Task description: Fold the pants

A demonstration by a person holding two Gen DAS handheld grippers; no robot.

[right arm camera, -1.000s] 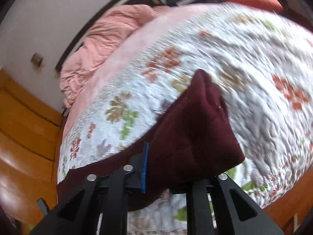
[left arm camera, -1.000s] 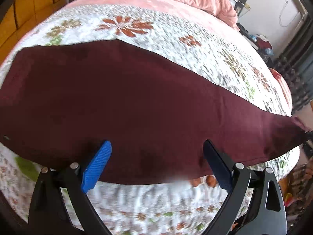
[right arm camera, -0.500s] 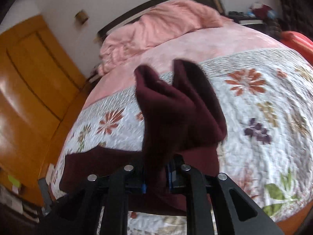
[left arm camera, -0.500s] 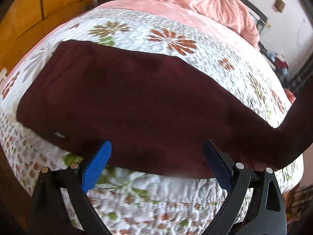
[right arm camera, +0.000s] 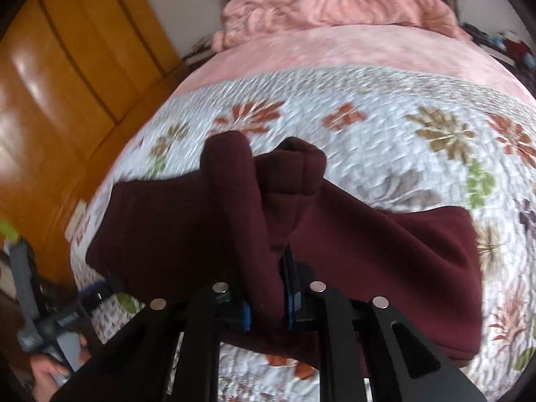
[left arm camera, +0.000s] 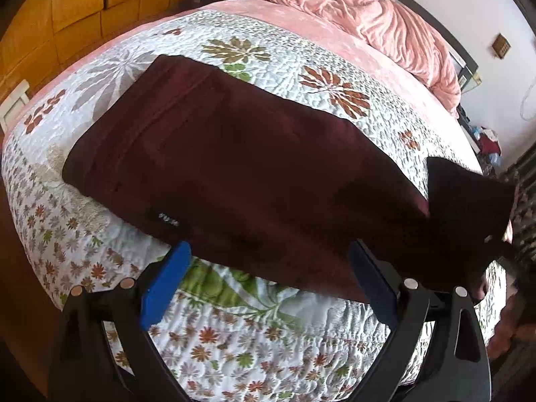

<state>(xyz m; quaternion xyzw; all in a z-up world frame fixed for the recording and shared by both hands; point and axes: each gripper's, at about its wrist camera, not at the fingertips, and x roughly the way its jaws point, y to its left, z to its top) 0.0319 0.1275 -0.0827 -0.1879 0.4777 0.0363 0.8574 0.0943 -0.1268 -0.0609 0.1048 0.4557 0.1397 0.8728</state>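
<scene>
On the quilted bed (left arm camera: 301,47), the right gripper (right arm camera: 268,305) clamped the maroon pants (left arm camera: 254,167) hem in its jaws; the left gripper (left arm camera: 268,284) gaped wide, empty.

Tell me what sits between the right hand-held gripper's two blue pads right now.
In the right wrist view, a bunched fold of the maroon pants is pinched between the pads of the right hand-held gripper.
</scene>
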